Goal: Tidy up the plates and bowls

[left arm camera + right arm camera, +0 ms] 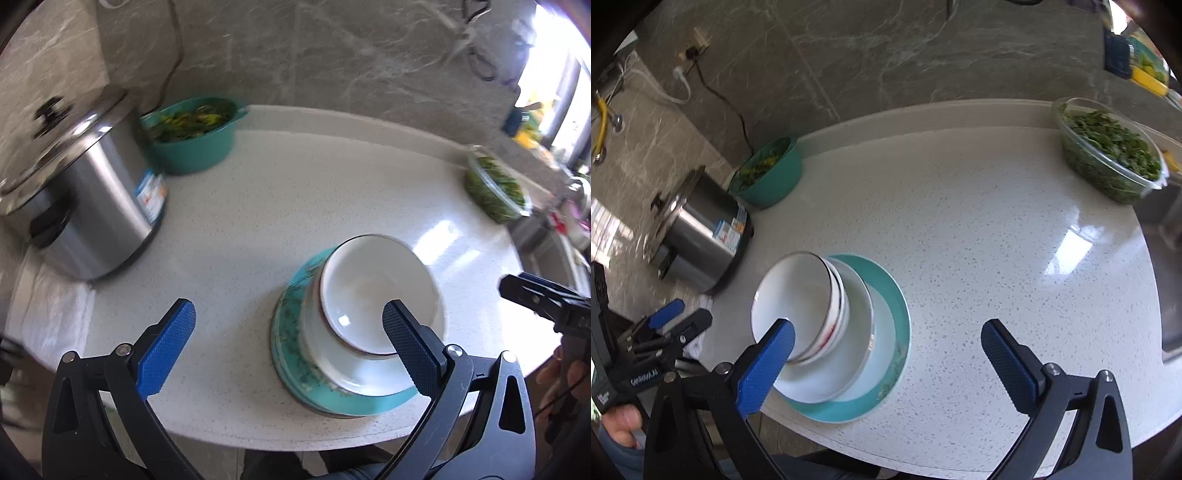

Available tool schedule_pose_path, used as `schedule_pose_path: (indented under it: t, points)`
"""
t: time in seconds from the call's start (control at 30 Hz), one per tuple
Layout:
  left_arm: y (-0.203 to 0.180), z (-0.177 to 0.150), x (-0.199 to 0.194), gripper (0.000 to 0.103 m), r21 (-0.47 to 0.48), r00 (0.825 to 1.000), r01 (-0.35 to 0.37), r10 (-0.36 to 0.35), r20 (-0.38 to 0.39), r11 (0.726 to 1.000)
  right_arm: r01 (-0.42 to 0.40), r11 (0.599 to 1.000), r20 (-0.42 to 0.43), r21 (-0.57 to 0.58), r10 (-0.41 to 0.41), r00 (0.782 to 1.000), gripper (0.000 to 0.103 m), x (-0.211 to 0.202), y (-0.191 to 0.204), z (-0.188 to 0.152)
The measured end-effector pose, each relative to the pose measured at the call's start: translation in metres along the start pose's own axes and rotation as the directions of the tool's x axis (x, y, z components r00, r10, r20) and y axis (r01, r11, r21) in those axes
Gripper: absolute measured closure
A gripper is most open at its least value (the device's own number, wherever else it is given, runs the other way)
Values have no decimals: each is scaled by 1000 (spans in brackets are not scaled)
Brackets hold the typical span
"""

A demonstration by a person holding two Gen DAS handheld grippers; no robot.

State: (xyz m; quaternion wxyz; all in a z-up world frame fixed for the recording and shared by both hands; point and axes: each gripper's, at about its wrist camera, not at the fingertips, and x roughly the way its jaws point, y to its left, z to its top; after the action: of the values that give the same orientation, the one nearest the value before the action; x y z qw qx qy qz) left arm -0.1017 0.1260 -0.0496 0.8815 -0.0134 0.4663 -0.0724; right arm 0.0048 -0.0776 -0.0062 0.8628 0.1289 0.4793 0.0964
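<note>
Both jaws stand spread as wide as they go, and neither holds anything.

From the left wrist view, your left gripper point(288, 325) hangs above the desk point(295, 192) with its jaws apart; one blue finger crosses in front of the top bowl point(369, 288), but nothing shows it pressing there, so read it as overlap, not contact. That bowl sits tilted on the nested white bowls below it, and the whole stack rests on the teal plates point(332, 398) near the front edge of the desk. The stack looks finished but not level. If you tidy it, approach the top bowl's rim from straight above, pinch lightly, and seat it flat before letting go.

From the right wrist view, your right gripper point(888, 345) is equally wide, empty, with bare desk between its fingers. The bowls point(798, 291) lean toward the steel cooker point(701, 236), and the stack stands just beside the left finger. Keep that finger clear of the rim as you move; a nudge could slide the leaning bowls. The green basin point(772, 173) and glass dish of greens point(1108, 155) stand well apart.
</note>
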Motion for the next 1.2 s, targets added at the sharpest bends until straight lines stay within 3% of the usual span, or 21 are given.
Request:
schedule_pose_path:
  t: [0.23,0.4,0.77,1.2]
  points:
    - [-2,11,25,0,150,995,17,-2,-97,989,91,994,61,68,-95,994,0,-10,28,-7]
    - [-5,13,31,0,201,994,26,-4,-109,979,148,983,77,109,-156,985,0,-17,40,-14]
    - [-23,25,37,0,221,995,19,2,-97,975,230,961,59,156,-242,969,0,-23,30,-14]
    - [-31,34,36,0,167,995,-2,18,-98,986,253,953,32,164,-262,965,0,-19,20,-11]
